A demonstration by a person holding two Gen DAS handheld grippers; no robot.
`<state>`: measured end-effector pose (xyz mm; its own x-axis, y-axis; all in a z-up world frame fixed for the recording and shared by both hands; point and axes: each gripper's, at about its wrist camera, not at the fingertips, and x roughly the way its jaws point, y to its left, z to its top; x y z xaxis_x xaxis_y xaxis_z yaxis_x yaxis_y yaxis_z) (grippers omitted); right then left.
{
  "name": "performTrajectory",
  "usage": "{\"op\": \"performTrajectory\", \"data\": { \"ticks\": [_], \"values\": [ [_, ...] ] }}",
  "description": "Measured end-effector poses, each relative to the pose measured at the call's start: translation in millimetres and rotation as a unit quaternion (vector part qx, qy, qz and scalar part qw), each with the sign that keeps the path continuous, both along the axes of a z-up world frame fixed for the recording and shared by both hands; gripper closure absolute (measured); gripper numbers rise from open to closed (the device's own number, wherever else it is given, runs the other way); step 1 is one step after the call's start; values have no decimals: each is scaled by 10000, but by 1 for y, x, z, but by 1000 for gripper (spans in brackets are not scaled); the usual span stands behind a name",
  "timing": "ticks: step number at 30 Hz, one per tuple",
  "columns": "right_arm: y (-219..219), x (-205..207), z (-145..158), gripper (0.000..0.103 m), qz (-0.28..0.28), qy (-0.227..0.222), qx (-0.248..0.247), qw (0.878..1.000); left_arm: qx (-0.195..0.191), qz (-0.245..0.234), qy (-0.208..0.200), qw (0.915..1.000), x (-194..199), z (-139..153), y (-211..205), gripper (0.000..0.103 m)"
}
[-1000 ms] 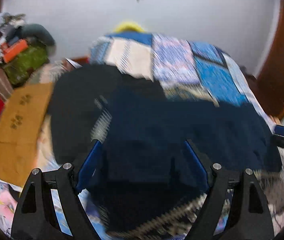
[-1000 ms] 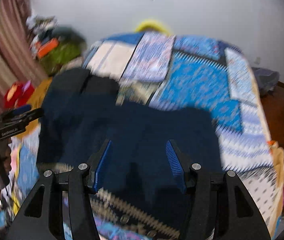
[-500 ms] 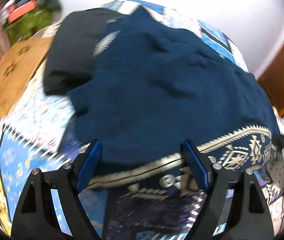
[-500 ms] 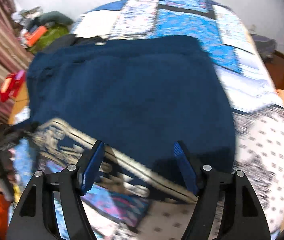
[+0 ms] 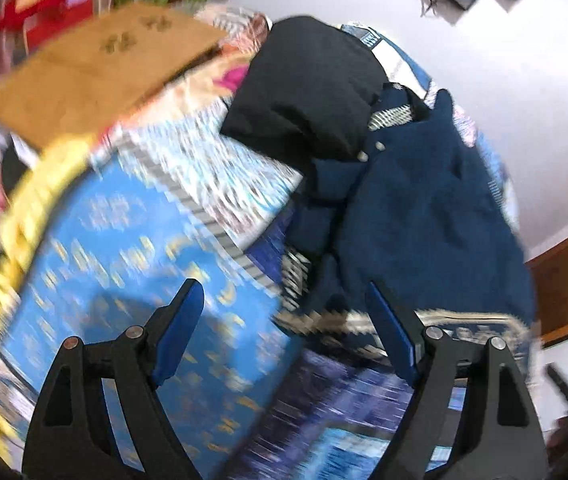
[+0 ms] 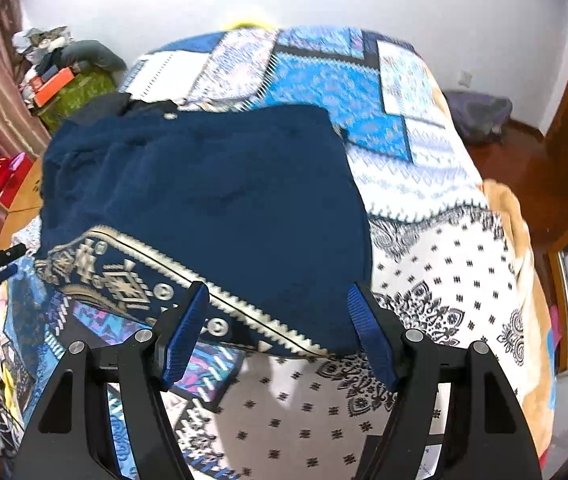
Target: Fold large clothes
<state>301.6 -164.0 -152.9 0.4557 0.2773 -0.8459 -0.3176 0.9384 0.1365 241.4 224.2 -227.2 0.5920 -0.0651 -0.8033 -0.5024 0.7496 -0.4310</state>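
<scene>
Watching bed (image 6: 464, 280) first: patterned quilt loose under navy garment (image 6: 211, 196), could snag and lift with it. Garment lies mid-bed, trimmed hem (image 6: 123, 276) nearest me; black garment (image 5: 308, 88) touching its far-left corner may drag along. My right hand-held gripper (image 6: 275, 332) above hem, jaws apart, empty. My left hand-held gripper (image 5: 284, 328) beside hem's left end, jaws apart, empty; blurred view, misaimed pinch likely.

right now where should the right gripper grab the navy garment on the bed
Take the navy garment by its patterned hem band, at the near corner lying flat on the bedspread. Come from the near side, sliding one finger under the edge. That border faces the right gripper, whose open jaws already frame it, and it is probably the firmest, flattest part to pinch.
</scene>
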Motion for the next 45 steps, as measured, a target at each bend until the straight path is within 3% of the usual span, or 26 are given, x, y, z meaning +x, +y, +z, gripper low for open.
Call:
{"op": "performTrajectory", "data": {
  "ticks": [4,9,19,23,24,25,29,31,33,35,41,45],
  "values": [
    [12,-1,3,35,193,-49,108,9997,-1203,-72,-199,9925,-6,-21,-7,21],
    [28,-6,-1,35,419,-6,121,9990,-2084,-245,-147,9776,7,-52,-22,21],
    [47,-2,-9,35,528,42,-17,9986,-2114,-50,-961,9727,48,-54,-37,21],
    [54,1,-7,35,581,30,40,9983,-1951,85,-1123,9743,59,-50,-46,24],
    [56,1,-6,35,598,17,29,9982,-1848,108,-1110,9764,61,-49,-46,30],
    [59,2,-5,35,638,3,2,9980,-1671,105,-1050,9803,62,-48,-45,45],
    [73,6,0,35,781,-79,-220,9967,-1119,147,-971,9889,64,-40,-44,79],
    [77,8,3,35,819,-136,-283,9961,-585,67,-988,9934,59,-23,-53,89],
    [82,10,8,35,842,-197,-297,9958,-35,-98,-1108,9938,54,3,-66,91],
    [88,12,14,35,852,-261,-275,9956,267,-238,-1342,9903,45,28,-77,92],
    [108,18,22,35,949,-315,-132,9949,588,-616,-2123,9735,7,97,-94,93],
    [131,16,13,35,1213,60,268,9922,836,-606,-2488,9630,-23,127,-102,93]
  ]
}}
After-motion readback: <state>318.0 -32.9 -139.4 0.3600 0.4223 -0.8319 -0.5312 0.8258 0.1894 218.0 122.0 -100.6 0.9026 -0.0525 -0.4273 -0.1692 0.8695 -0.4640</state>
